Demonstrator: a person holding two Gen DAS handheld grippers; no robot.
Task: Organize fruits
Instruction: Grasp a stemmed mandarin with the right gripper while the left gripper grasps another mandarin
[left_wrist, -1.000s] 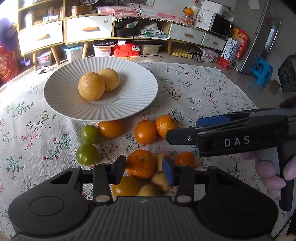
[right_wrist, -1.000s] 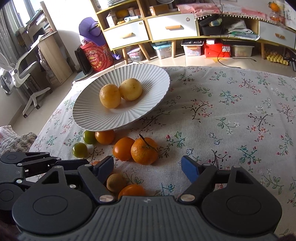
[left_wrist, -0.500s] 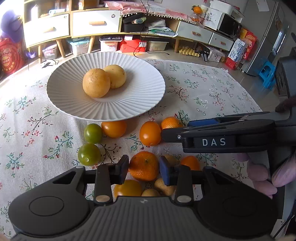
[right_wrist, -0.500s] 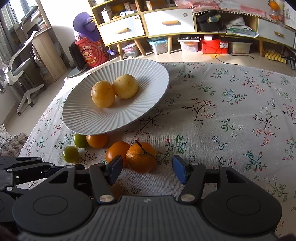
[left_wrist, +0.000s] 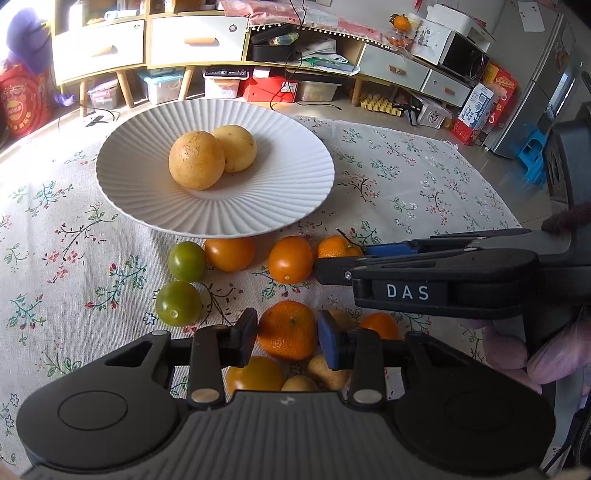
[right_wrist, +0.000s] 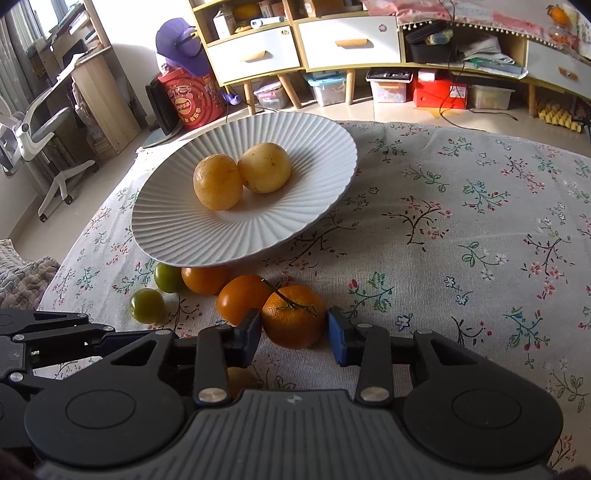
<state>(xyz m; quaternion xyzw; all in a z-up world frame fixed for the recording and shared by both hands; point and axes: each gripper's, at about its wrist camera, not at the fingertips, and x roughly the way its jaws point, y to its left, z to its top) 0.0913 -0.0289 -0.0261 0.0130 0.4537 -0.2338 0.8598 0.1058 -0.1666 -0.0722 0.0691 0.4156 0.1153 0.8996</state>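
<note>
Two tools work at once, each with its pads set around a mandarin on the flowered counter (right_wrist: 461, 229) and, by the look of it, just touching the peel rather than squeezing. The left tool (left_wrist: 286, 338) brackets the near mandarin (left_wrist: 288, 328) in the loose pile, while the right tool (right_wrist: 293, 330) straddles the stemmed mandarin (right_wrist: 293, 314) just near of the white plate (right_wrist: 314, 147). Judging from this, each should close only until the fruit stops rolling, then rise straight up, since the neighbours lie close and a sideways drag would scatter them. The plate, holding two yellow fruits (right_wrist: 240, 177), is the likely destination. Only the left view shows the small yellowish fruits (left_wrist: 325, 369) under that tool; only the right view shows the stem (right_wrist: 288, 299).
</note>
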